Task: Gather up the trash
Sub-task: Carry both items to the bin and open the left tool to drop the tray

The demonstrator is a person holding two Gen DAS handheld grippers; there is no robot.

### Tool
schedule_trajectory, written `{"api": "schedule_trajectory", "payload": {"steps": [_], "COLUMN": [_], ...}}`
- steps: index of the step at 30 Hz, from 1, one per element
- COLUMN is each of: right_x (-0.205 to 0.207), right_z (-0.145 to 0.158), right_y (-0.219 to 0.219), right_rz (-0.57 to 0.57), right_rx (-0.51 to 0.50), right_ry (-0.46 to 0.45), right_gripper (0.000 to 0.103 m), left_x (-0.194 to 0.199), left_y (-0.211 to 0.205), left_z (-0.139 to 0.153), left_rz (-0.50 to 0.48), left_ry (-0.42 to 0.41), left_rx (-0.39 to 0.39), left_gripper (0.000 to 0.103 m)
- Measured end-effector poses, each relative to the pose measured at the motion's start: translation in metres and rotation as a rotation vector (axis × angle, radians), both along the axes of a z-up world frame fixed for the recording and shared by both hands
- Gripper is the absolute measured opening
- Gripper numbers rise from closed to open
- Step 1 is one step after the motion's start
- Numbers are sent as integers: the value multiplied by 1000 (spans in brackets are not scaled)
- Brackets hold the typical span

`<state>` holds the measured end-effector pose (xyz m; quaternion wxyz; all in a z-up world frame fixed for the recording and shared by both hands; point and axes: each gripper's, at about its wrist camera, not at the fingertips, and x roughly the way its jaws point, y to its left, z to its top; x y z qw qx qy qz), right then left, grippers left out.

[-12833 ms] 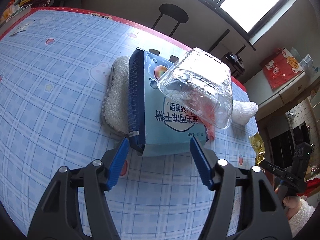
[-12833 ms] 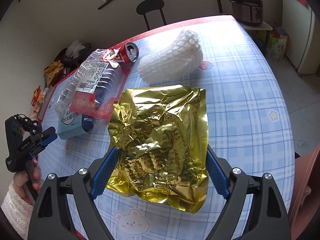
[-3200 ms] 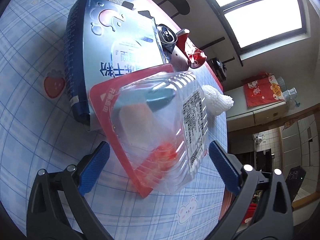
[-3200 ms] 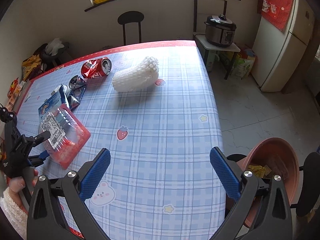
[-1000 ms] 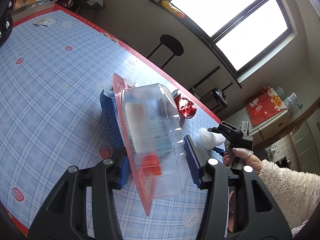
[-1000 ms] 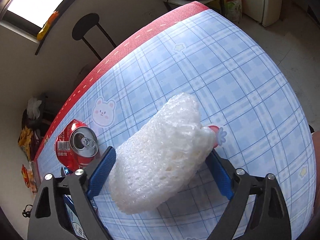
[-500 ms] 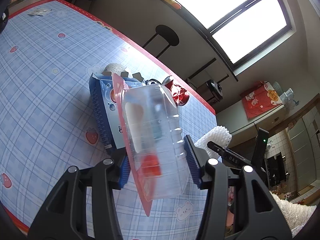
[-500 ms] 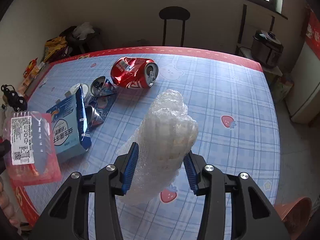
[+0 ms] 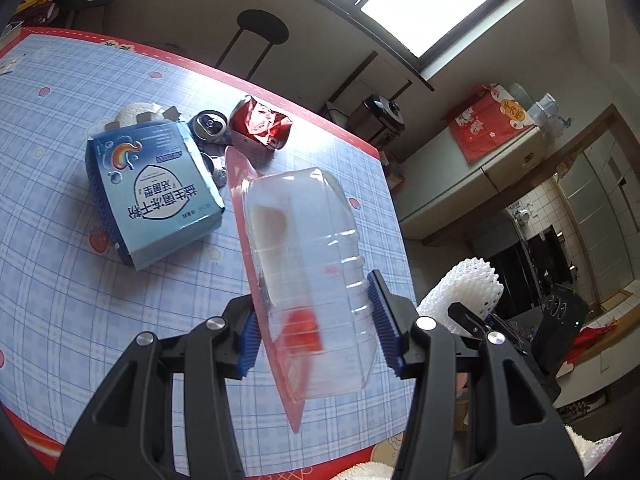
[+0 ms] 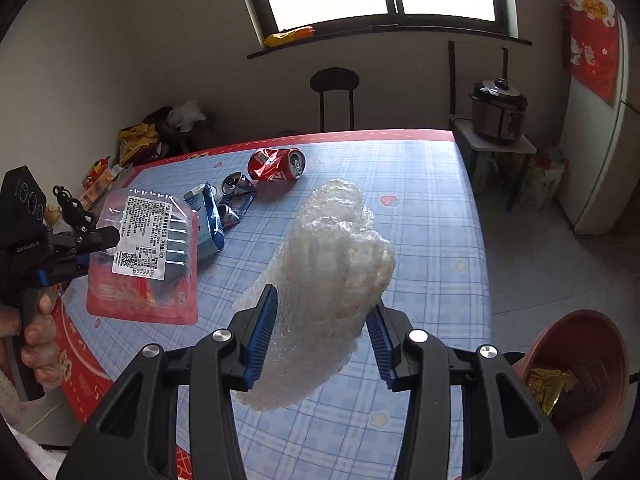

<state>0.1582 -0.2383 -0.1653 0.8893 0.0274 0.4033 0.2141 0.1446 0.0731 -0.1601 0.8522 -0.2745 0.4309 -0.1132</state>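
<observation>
The left gripper (image 9: pixel 316 320) is clenched on a clear plastic tray (image 9: pixel 304 264) with a red backing, its blue pads pressing both sides, in the lower centre of the left wrist view. The right wrist view shows what that view hides: the tray's flat red back and its white printed label (image 10: pixel 146 236), at the left of the frame, with the person's hand (image 10: pixel 34 336) wrapped round the gripper handle at the left edge.

The right gripper (image 10: pixel 320 336) is clamped on a white foam net (image 10: pixel 332 264), held clear above the table (image 10: pixel 432 248) in the centre of its own view. In the left wrist view only the net's top (image 9: pixel 468 288) shows at the right, past the left gripper's right finger.

Left on the table are a blue carton (image 9: pixel 156 196) lying flat at centre left of the left wrist view, a crushed red can (image 9: pixel 260 124) beyond it and crushed silvery cans (image 9: pixel 208 124) between them. Only the right wrist view shows the brown basin (image 10: pixel 580 380) on the floor at lower right, with a gold wrapper (image 10: pixel 548 384) inside. A black stool (image 10: pixel 335 80) stands beyond the table's far edge under the window.
</observation>
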Motion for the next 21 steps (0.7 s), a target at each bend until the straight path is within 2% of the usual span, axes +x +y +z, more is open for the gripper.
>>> {"api": "schedule_trajectory", "payload": {"steps": [7,11,21], "right_x": [-41,-61,-95], "right_z": [7,12,25], "right_y": [-83,-132,-242], "right_rz": [-163,-259,-460], "right_rx": [10,23,25], "right_ry": [-33,-58,-105], "right_gripper": [44,44,44], "left_x": [12,23,41], "left_y": [-68,-121,-262], "left_z": [14,21,19], "left_rz": [-143,-241,-471], "left_ry": [0,-14,-35], "left_rx": [-5,24,23], "left_gripper": [50,50,50]}}
